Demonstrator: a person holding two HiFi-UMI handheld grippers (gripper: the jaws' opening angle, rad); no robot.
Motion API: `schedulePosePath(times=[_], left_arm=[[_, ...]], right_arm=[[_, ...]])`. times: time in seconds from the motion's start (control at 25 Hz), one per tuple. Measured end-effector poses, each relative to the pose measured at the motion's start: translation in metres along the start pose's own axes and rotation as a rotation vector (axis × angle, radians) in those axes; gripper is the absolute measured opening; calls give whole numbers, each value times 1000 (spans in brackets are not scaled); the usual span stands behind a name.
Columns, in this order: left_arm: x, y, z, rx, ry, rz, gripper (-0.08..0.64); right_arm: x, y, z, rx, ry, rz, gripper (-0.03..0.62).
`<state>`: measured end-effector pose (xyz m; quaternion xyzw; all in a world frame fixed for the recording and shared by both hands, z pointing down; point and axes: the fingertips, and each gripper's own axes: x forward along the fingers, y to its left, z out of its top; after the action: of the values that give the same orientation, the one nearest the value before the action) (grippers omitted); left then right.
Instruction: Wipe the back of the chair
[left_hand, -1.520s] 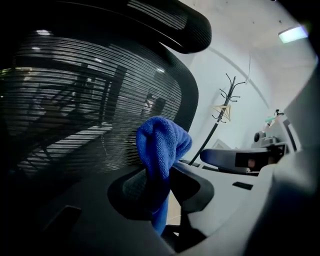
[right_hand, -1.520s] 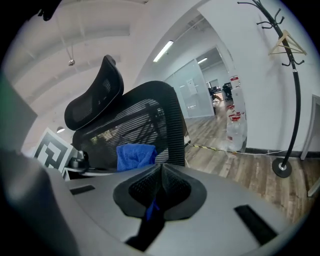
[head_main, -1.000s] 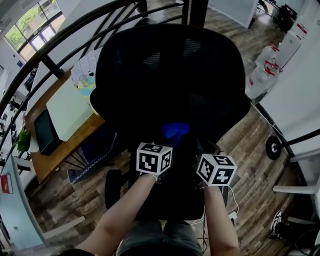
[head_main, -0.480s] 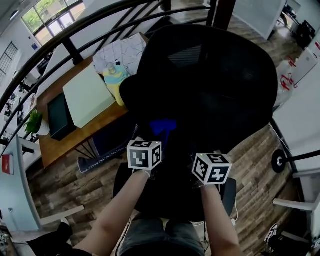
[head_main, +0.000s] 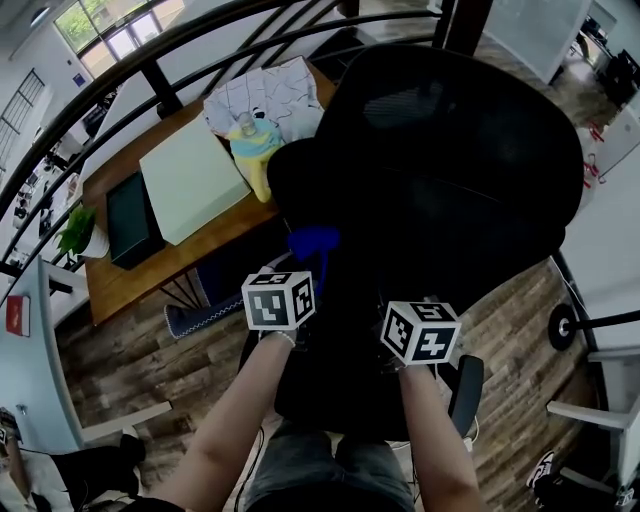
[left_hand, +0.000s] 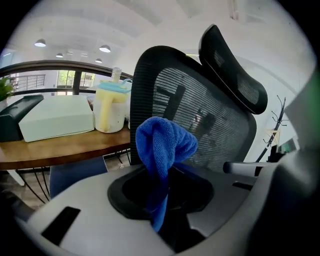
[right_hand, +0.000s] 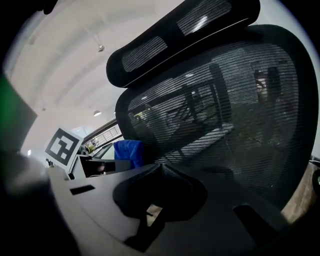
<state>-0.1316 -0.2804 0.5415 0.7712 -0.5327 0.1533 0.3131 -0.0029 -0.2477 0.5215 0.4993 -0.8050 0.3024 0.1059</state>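
The black mesh chair back (head_main: 450, 170) fills the head view, with its headrest (left_hand: 235, 70) above in the left gripper view. My left gripper (head_main: 303, 268) is shut on a blue cloth (head_main: 312, 243), which sits at the left edge of the chair back. The left gripper view shows the cloth (left_hand: 165, 145) bunched up out of the jaws, just in front of the mesh (left_hand: 200, 120). My right gripper (head_main: 402, 296) is held beside it, close to the lower mesh (right_hand: 225, 115), its jaws (right_hand: 159, 172) together with nothing in them. The cloth (right_hand: 129, 152) shows at its left.
Left of the chair stands a wooden desk (head_main: 130, 280) with a pale green box (head_main: 190, 180), a dark case (head_main: 130, 220), a yellow-blue toy (head_main: 252, 140) and papers. A black railing (head_main: 120, 80) curves behind. The chair's armrest (head_main: 466, 392) is at lower right, above the wood floor.
The left gripper with the blue cloth has slid left across the chair back, from near its middle to its left edge. The right gripper stayed alongside.
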Motion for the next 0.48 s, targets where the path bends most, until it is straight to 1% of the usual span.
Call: schedulePosePath(times=[0.24, 0.36, 0.48], left_arm=[[-2, -7, -4, 2, -10, -17, 101], [-5, -25, -11, 23, -21, -57, 101], [-2, -53, -22, 49, -10, -107, 101]], right_arm=[[-7, -3, -4, 7, -6, -19, 31], [-17, -14, -7, 26, -15, -46, 31], [-30, -30, -11, 50, -27, -81, 31]])
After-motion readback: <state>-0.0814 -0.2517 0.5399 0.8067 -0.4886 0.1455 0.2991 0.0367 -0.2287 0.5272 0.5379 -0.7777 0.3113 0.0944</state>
